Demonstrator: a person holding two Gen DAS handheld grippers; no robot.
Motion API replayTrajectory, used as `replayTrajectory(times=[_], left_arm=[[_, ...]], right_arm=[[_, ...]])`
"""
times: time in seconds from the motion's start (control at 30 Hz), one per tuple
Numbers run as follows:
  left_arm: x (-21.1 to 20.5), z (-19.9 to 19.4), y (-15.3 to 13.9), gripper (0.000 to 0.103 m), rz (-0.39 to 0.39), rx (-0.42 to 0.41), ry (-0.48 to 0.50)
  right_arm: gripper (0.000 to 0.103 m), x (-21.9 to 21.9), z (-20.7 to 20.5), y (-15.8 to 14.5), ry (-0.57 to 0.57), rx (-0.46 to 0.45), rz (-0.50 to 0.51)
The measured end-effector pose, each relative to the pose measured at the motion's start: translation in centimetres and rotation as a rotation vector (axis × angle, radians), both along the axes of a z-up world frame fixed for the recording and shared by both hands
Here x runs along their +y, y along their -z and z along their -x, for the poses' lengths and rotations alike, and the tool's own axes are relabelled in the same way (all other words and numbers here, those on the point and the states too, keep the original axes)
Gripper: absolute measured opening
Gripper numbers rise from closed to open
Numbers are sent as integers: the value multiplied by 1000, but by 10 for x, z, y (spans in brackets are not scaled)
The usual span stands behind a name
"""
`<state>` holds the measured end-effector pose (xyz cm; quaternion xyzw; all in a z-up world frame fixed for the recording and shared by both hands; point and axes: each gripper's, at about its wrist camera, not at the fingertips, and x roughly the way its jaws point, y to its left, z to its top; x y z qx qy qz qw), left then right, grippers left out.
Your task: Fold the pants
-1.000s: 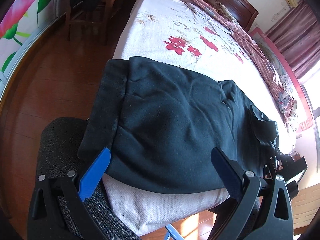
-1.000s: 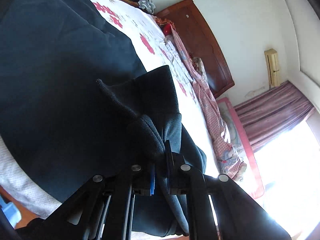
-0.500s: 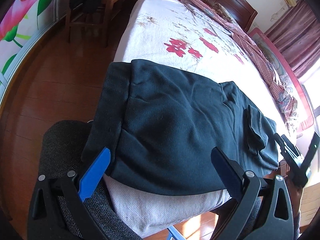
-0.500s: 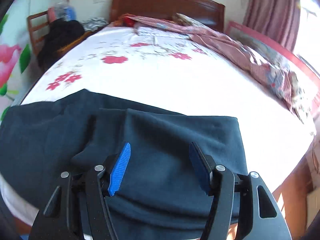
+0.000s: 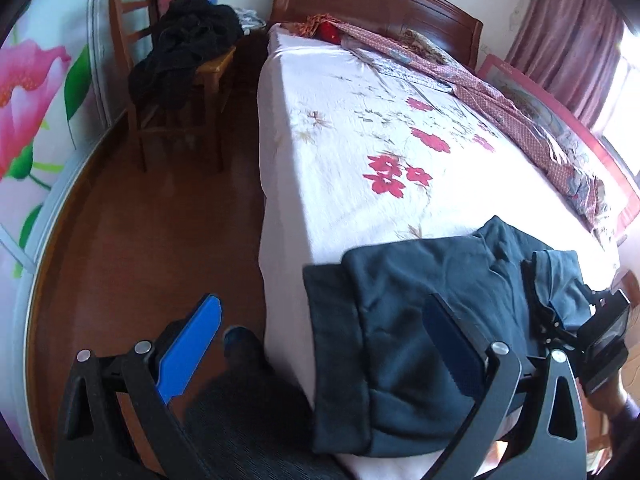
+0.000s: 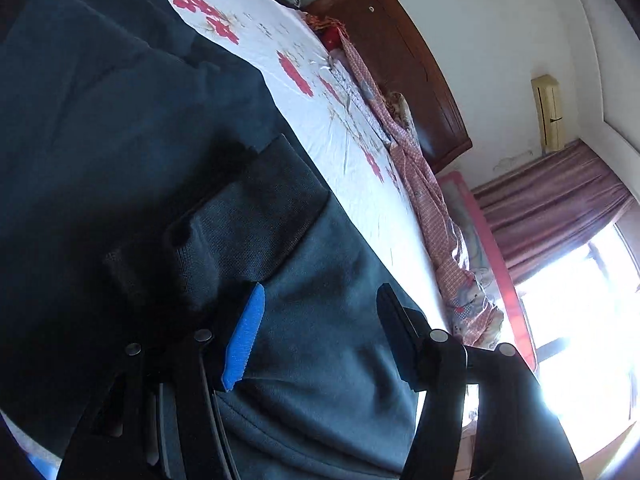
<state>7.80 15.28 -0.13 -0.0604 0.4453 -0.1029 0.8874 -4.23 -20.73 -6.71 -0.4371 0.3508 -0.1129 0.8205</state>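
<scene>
Dark navy pants point(image 5: 420, 312) lie folded at the near corner of the bed point(image 5: 360, 120); the left part hangs over the bed's edge. My left gripper point(image 5: 320, 320) is open and empty, held back from the bed's near left corner. My right gripper point(image 6: 320, 320) is open, low over the pants point(image 6: 120, 120), with its fingers astride a ribbed cuff and fabric fold. The right gripper also shows in the left wrist view point(image 5: 600, 328) at the pants' right end.
The bed has a white floral sheet and a pink patterned blanket point(image 5: 520, 120) along its right side. A wooden chair point(image 5: 176, 80) piled with dark clothes stands on the wooden floor at the left. A dark tweed seat point(image 5: 248, 420) is below my left gripper.
My left gripper has pulled back and turned left, so the pants now sit at the lower right. My right gripper has tilted and dropped close to the pants' right end, still open.
</scene>
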Motion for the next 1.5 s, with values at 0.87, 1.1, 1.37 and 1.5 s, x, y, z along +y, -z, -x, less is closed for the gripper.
replayTrajectory(times=[0.87, 1.1, 1.37, 1.5], left_arm=[[-7, -14, 90, 56, 273, 570, 199], [-12, -20, 56, 31, 243, 587, 190], [-9, -34, 40, 26, 311, 665, 143], [-18, -42, 24, 26, 278, 666, 152]], right_arm=[[79, 13, -28, -11, 196, 89, -49], [82, 83, 16, -56, 13, -71, -155], [82, 220, 72, -68, -467, 97, -431], [82, 265, 85, -49, -573, 116, -343]])
